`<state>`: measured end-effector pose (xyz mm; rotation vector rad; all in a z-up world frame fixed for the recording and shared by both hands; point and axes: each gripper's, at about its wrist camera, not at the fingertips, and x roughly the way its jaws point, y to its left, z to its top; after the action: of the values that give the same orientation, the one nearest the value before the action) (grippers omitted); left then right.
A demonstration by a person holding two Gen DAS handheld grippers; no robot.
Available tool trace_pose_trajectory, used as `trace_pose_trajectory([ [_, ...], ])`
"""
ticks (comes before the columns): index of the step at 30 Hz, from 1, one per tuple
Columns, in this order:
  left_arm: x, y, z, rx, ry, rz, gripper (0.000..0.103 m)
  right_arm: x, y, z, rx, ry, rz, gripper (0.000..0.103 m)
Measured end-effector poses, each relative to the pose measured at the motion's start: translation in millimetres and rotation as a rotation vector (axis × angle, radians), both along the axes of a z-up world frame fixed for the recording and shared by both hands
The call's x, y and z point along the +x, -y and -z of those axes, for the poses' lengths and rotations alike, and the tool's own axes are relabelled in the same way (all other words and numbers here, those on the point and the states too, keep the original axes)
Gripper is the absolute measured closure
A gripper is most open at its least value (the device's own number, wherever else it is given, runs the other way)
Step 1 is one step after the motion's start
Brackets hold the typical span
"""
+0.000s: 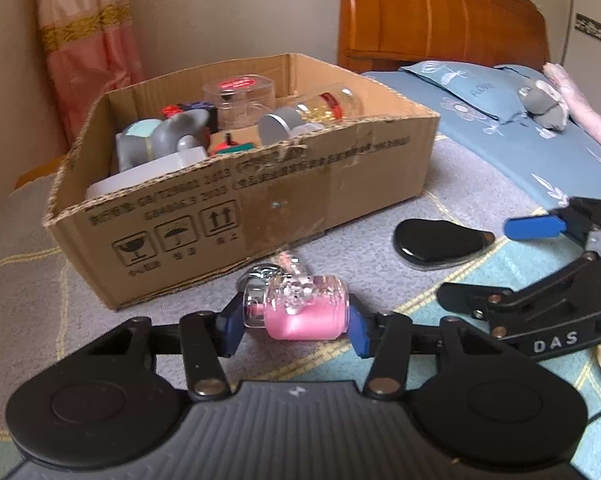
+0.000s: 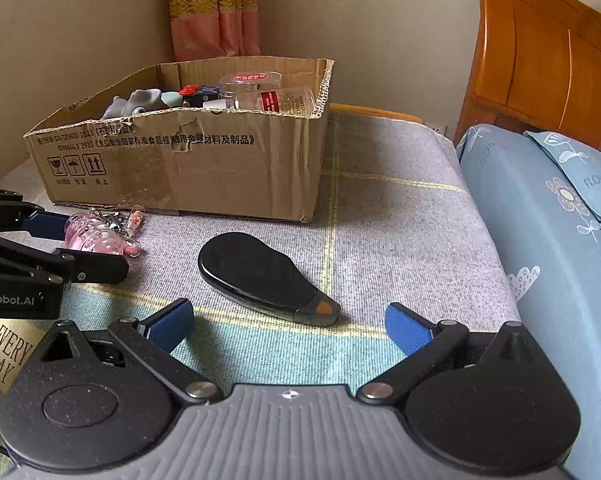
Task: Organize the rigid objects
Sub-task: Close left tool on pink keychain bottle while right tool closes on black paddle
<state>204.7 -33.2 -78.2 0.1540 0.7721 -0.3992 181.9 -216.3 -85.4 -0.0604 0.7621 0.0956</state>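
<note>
My left gripper (image 1: pixel 294 326) is shut on a small clear bottle of pink sand (image 1: pixel 300 308) with a metal keyring, just in front of the cardboard box (image 1: pixel 236 204). The bottle also shows in the right wrist view (image 2: pixel 96 236), between the left gripper's fingers. My right gripper (image 2: pixel 288 330) is open and empty, just short of a flat black teardrop-shaped object (image 2: pixel 260 270) lying on the bedspread. That object also shows in the left wrist view (image 1: pixel 436 242), with a right fingertip (image 1: pixel 534 227) beside it.
The box (image 2: pixel 188 156) holds a grey elephant figure (image 1: pixel 168 136), clear jars (image 1: pixel 240 94) and other small items. A blue pillow (image 2: pixel 548 216) and wooden headboard (image 2: pixel 548 64) stand to the right. A curtain (image 2: pixel 216 12) hangs behind the box.
</note>
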Motion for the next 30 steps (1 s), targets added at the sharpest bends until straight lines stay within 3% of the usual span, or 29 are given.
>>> trace_pose_trajectory([
  [4,-2,-11,0,0.011,-0.002,-0.057,0.053,-2,-6,-5,0.002,-0.053,0.051,0.0],
  [6,-2,-19,0,0.007,-0.011,-0.074,0.053,-5,-9,-7,0.051,-0.062,0.045,0.0],
  [8,-2,-23,-1,0.009,-0.016,-0.085,0.053,-4,-14,-8,0.091,-0.054,0.029,0.0],
  [12,-4,-30,-1,0.006,-0.022,-0.097,0.053,10,-24,-4,0.039,-0.04,0.072,0.0],
  [23,-2,-36,0,-0.01,-0.033,-0.098,0.053,38,-31,-3,0.068,-0.003,0.012,0.0],
  [27,-1,-39,0,-0.009,-0.035,-0.095,0.053,32,-26,-12,0.055,-0.063,0.136,0.0],
  [30,0,-40,-1,-0.011,-0.039,-0.091,0.053,17,-21,-15,0.144,-0.089,0.133,0.0],
])
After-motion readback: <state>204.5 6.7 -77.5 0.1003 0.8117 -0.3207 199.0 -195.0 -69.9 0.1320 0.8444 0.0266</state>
